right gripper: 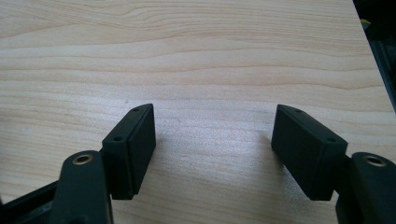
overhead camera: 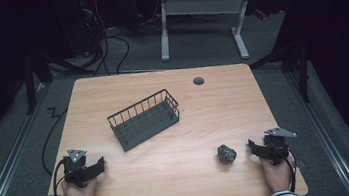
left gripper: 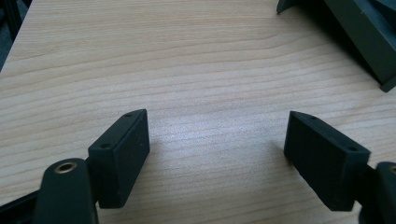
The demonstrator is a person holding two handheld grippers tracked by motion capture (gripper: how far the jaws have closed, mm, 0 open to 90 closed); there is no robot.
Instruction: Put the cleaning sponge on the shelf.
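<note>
Light wood-grain bench [overhead camera: 168, 144] with a round grommet hole [overhead camera: 198, 81] near the far edge; grey carpeted floor [overhead camera: 14, 163] around it, dark room, a white-legged desk [overhead camera: 199, 9] behind. Dark wire basket [overhead camera: 145, 119] sits mid-bench, tilted askew, nothing visible inside. Crumpled dark ball [overhead camera: 226, 154] lies on the bench just beside the right gripper [overhead camera: 264, 148], apart from the basket. Left gripper [overhead camera: 88, 169] rests at the near left. Both grippers' jaws spread wide over bare wood, gripping nothing.
</note>
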